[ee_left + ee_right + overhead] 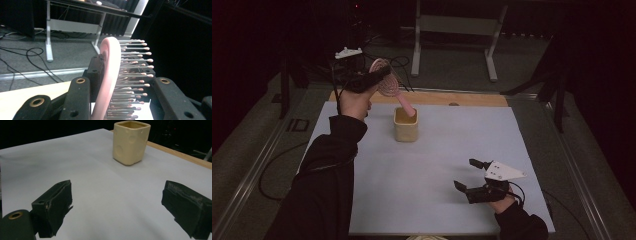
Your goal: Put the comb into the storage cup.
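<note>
A pink hairbrush (388, 86) hangs tilted above the back of the table, head up. My left gripper (381, 75) is shut on its round head. The handle slants down to the right, and its end sits at the mouth of a cream square cup (406, 129). In the left gripper view the brush head (110, 67) stands edge-on between the jaws, bristles (135, 67) pointing right. My right gripper (465, 173) rests low over the mat near the front right, open and holding nothing. The right gripper view looks across the mat at the cup (130, 143), well beyond the open gripper (117, 205).
A pale grey mat (437, 200) covers the table, with a wooden strip (472, 99) along its back edge. Beyond the table stand a white frame (452, 30) and loose cables (399, 62) on the floor. Dark curtains close off both sides.
</note>
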### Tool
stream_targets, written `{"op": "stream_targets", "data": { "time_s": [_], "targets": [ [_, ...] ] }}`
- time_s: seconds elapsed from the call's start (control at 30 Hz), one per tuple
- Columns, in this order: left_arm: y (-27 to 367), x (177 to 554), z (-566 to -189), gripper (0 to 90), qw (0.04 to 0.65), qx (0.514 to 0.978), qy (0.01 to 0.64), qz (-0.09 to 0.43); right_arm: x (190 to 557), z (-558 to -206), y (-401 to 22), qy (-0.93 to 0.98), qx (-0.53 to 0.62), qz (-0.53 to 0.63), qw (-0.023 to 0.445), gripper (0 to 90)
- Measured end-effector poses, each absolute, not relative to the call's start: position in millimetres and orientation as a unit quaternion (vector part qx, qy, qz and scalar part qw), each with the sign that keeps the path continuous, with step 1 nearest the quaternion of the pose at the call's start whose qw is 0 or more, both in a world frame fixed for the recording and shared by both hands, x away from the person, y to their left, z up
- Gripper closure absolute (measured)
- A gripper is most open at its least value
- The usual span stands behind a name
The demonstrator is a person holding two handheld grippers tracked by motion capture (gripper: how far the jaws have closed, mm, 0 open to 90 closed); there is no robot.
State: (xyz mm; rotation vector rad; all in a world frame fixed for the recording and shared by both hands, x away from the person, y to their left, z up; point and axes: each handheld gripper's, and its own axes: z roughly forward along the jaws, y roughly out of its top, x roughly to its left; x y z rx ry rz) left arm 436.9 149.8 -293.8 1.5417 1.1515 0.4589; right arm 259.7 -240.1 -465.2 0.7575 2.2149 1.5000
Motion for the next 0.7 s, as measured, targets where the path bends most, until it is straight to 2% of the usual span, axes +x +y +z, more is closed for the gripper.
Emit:
{"op": "stream_targets", "data": {
  "time_s": [0.7],
  "targets": [
    [142,449,-333,65.4,0.522,0.666,0.501,0.182,259,-464,-243,0.779,0.273,0.534,0.184,9.2]
  ]
}}
